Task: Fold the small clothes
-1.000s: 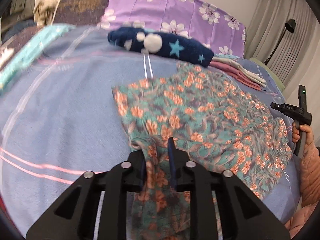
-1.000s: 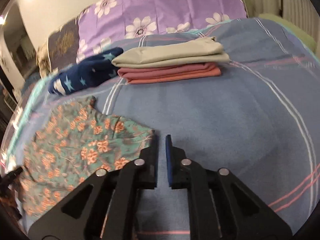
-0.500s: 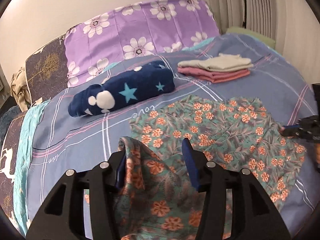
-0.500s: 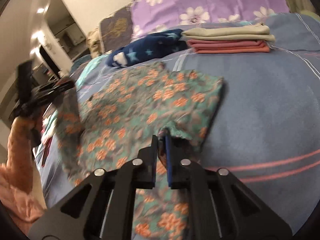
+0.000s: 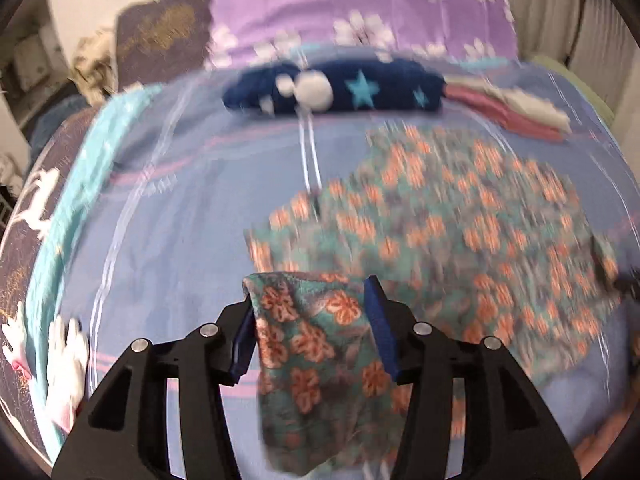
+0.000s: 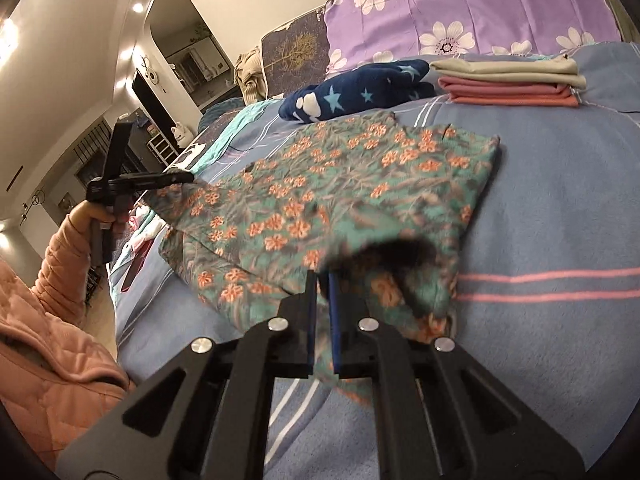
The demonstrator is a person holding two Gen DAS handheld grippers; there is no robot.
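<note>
1. Left gripper (image 5: 310,314) has spread its jaws since a second ago; the garment (image 6: 360,184) corner only drapes between them.
2. Right gripper (image 6: 321,292) now pinches the opposite corner.
3. Garment lies mostly flat on the bed (image 6: 560,208); a fold is likely starting.

Left wrist view smeared by motion: we cannot make out print detail on floral garment (image 5: 460,216), nor edges of folded stack (image 5: 516,108) behind it. Garment's hanging corner drapes between left gripper (image 5: 308,320) fingers, lower end cut by frame edge. Right gripper (image 5: 624,280) only dark blur at frame edge there. Right wrist view: dark blurred patch hides cloth ahead of right gripper (image 6: 322,280) tips; we cannot see grip point.
</note>
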